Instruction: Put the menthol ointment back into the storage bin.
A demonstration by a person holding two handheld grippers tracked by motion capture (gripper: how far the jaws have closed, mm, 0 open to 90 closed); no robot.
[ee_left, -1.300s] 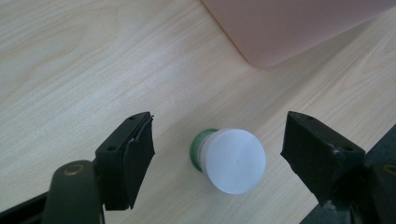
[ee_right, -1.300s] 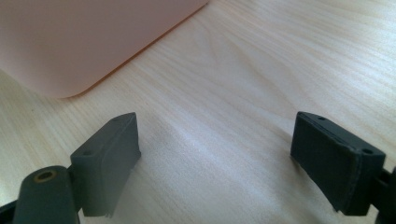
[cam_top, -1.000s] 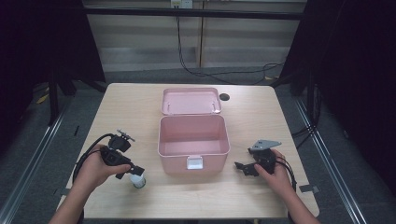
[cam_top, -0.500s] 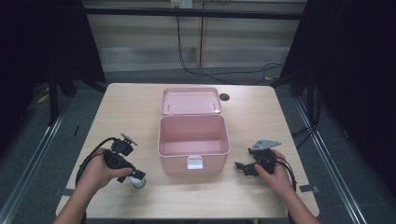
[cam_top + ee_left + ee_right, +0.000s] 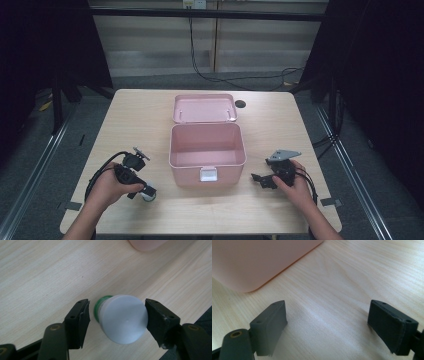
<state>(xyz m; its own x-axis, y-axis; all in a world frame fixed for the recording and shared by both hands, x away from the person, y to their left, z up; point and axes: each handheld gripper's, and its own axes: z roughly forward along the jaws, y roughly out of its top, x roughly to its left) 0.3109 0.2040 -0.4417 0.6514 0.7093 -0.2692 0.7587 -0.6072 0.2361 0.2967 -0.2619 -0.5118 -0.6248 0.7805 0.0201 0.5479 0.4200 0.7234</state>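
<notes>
A pale wooden surface (image 5: 150, 115) carries everything, with a small dark round hole (image 5: 240, 104) near its far edge. At its middle stands a pink plastic box (image 5: 207, 152), open and empty inside, with a white latch (image 5: 208, 174) on its near wall. Its hinged pink lid (image 5: 205, 107) lies flat behind it, inner side up.

Near the right of the box, the person's right hand (image 5: 295, 187) holds the right tongs (image 5: 258, 180) low over the surface, pointing toward the box, a grey three-cornered plate (image 5: 282, 154) on top. In the right gripper view the two black jaws stand wide apart with bare wood between them and a rounded corner of the box just ahead.

At the left, the left hand (image 5: 107, 184) holds the left tongs (image 5: 145, 192), a black cable (image 5: 100, 172) looping from them. Between these jaws lies a small white bottle with a green band (image 5: 121, 317), on its side on the surface, near the box's front left corner. In the left gripper view the jaws are spread to either side of the bottle, with a gap showing on the left; whether the right jaw touches it cannot be told.
</notes>
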